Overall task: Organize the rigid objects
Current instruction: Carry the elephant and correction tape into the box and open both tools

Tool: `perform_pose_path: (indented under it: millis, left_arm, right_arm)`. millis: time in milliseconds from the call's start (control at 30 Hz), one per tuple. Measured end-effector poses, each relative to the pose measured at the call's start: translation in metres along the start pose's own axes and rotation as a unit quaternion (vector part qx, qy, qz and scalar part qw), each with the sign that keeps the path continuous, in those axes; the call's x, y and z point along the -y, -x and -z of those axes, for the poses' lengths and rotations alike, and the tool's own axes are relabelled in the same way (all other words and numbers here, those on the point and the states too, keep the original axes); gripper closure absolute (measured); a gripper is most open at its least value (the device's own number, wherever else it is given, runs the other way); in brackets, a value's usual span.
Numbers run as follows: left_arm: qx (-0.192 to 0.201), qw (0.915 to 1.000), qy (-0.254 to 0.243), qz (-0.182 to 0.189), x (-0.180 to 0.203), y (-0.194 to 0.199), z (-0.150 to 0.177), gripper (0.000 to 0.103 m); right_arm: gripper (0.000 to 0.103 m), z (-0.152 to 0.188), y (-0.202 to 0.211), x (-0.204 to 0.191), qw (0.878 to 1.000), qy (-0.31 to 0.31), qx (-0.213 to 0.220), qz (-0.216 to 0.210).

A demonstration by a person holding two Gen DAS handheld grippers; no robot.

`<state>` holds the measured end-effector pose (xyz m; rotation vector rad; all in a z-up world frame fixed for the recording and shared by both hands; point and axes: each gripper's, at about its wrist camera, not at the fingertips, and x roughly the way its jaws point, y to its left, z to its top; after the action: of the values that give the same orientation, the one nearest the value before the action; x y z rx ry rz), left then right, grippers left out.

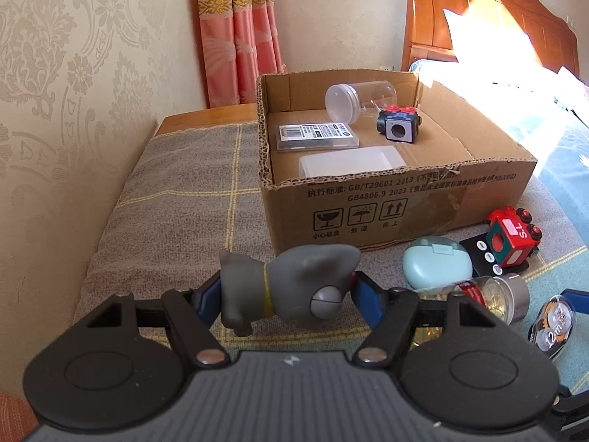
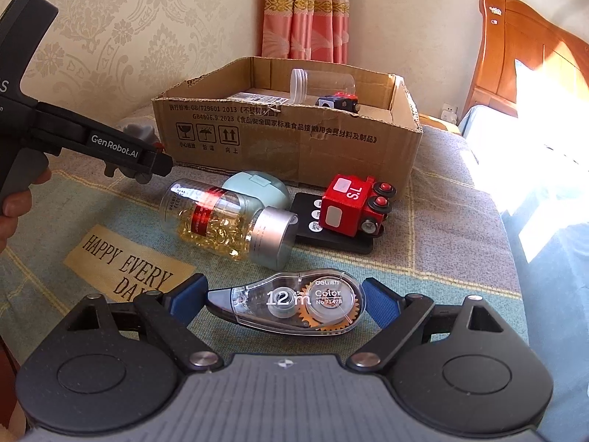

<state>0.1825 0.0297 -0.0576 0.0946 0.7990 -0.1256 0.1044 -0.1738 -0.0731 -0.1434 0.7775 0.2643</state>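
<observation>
My left gripper [image 1: 285,296] is shut on a grey toy figure [image 1: 291,287] and holds it above the cloth in front of the cardboard box [image 1: 368,199]. The figure also shows in the right wrist view [image 2: 138,130], behind the left gripper's arm. My right gripper [image 2: 283,304] has its blue pads [image 2: 381,304] against both ends of a clear correction tape dispenser [image 2: 294,304] that lies on the cloth. The box [image 2: 294,136] holds a clear jar [image 1: 357,103], a small toy block [image 1: 399,123], a flat labelled case [image 1: 316,136] and a white box [image 1: 349,162].
On the cloth lie a capsule bottle with a silver cap [image 2: 228,221], a mint-green case [image 2: 257,191], a red toy train [image 2: 353,202] on a black remote [image 2: 331,235]. A wall is on the left, a wooden bed headboard [image 2: 522,55] on the right.
</observation>
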Motion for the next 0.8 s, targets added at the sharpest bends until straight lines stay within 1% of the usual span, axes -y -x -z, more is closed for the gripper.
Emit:
perform_pose_path:
  millis: [233, 367, 467, 533, 633, 800]
  left_arm:
    - [-0.003, 1.0000, 0.004, 0.008, 0.000, 0.015, -0.001, 0.032]
    - [0.004, 0.9999, 0.007, 0.010, 0.000, 0.023, -0.003, 0.032]
    - [0.010, 0.9998, 0.010, 0.012, -0.001, 0.029, -0.005, 0.032]
    - [0.014, 0.9998, 0.012, 0.009, -0.001, 0.032, -0.006, 0.032]
    - [0.017, 0.9997, 0.014, 0.006, 0.000, 0.035, -0.007, 0.032]
    - [0.023, 0.9995, 0.019, 0.005, 0.000, 0.040, -0.008, 0.032]
  right_arm:
    - [0.010, -0.021, 0.016, 0.012, 1.000, 0.015, 0.007, 0.005]
    - [0.010, -0.042, 0.026, 0.019, 0.999, 0.038, 0.026, 0.005]
    - [0.010, -0.064, 0.030, 0.027, 0.998, 0.047, 0.045, -0.006]
    - [0.010, -0.081, 0.029, 0.034, 0.997, 0.046, 0.058, -0.012]
    - [0.010, -0.104, 0.023, 0.039, 0.996, 0.053, 0.074, -0.008]
    - [0.010, -0.136, 0.002, 0.048, 0.996, 0.052, 0.077, -0.013]
